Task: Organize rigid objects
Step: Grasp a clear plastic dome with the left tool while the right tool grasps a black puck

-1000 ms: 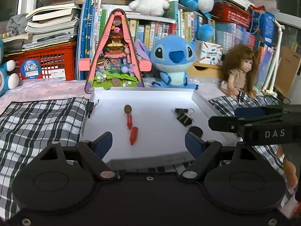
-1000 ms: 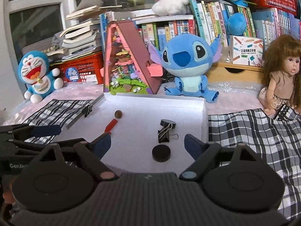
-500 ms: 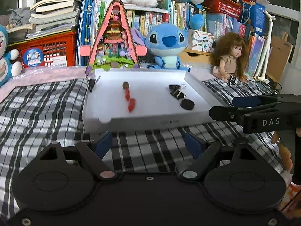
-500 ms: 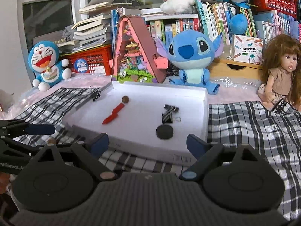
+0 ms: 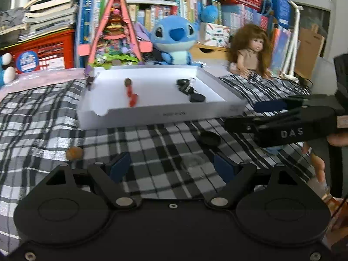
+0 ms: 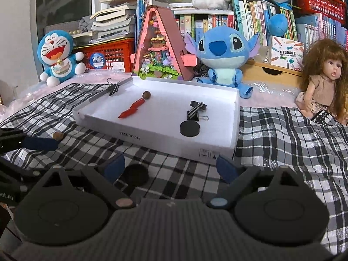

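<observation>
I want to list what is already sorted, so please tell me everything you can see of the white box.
The white box is shallow, open-topped and looks like cardboard, lying flat on the checked cloth. Its front wall carries small printed text. Inside lie a red pen, a brown ball, a black clip and a black disc. Another clip grips its left wall.

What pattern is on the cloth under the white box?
A black, white and grey plaid cloth, clearest in the right wrist view, beneath the white box.

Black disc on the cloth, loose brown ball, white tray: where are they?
Black disc (image 6: 136,175): right wrist view, top face.
Brown ball (image 5: 74,152): left wrist view, middle.
White tray (image 6: 165,140): right wrist view, front wall.
</observation>
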Demonstrator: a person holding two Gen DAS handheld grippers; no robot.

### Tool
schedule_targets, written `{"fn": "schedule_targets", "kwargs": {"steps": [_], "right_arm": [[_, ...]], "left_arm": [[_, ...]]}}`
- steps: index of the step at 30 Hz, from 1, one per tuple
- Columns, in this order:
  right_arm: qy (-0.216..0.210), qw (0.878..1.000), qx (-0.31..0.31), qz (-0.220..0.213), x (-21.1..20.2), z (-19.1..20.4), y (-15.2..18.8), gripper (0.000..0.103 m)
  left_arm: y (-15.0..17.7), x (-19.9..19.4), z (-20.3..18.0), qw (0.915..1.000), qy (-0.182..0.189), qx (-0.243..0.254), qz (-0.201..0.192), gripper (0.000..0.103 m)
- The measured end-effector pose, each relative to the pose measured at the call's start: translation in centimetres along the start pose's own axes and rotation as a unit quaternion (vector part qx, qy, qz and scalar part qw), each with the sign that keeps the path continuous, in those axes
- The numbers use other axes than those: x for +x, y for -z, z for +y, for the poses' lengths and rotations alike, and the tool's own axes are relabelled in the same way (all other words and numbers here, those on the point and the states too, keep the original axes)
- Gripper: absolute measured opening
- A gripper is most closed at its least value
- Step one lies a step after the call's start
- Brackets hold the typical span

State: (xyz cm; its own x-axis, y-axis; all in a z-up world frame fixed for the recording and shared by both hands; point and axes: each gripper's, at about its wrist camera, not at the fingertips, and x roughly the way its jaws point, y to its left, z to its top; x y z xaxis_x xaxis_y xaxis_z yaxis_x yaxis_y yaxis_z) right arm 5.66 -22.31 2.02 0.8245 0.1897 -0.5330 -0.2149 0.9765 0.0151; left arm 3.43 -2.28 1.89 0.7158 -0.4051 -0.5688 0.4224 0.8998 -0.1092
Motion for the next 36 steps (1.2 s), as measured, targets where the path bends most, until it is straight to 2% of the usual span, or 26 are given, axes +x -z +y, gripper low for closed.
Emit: {"fn": "schedule_targets", "kwargs": {"steps": [3, 6, 12, 15, 16, 26, 36], "right_arm": [[-0.002, 1.000, -0.003, 0.002, 0.0, 0.1, 0.3, 0.096], [-0.006, 1.000, -0.005, 0.002, 0.0, 0.2, 0.6, 0.096], [-0.001, 1.000, -0.003, -0.006, -0.1, 0.0, 0.7, 0.096], [-0.003, 1.000, 0.003, -0.005, -0.2, -0.2, 0.7, 0.096], [-0.004, 1.000, 0.003, -0.005, -0.2, -0.3, 0.7, 0.096], [-0.022, 1.000, -0.003, 0.007, 0.3, 0.3, 1.2, 0.095], [-0.035, 0.998, -0.033, 0.029, 1.9, 3.0, 1.3, 0.083]], "left_arm": [[0.2, 0.1, -0.6, 0.9999, 0.013, 0.005, 0.001, 0.081], [0.3, 0.5, -1.2, 0.9995, 0.029, 0.013, 0.006, 0.075], [0.6, 1.8, -2.1, 0.9990, 0.041, 0.011, 0.017, 0.046], [0.7, 2.3, -2.3, 0.9994, 0.026, 0.014, 0.017, 0.027], [0.7, 2.3, -2.4, 0.9995, 0.021, 0.017, 0.016, 0.026], [-0.1, 1.5, -0.5, 0.9996, -0.025, -0.013, 0.001, 0.025], [-1.0, 1.3, 0.2, 0.9989, -0.039, -0.021, -0.012, 0.026]]}}
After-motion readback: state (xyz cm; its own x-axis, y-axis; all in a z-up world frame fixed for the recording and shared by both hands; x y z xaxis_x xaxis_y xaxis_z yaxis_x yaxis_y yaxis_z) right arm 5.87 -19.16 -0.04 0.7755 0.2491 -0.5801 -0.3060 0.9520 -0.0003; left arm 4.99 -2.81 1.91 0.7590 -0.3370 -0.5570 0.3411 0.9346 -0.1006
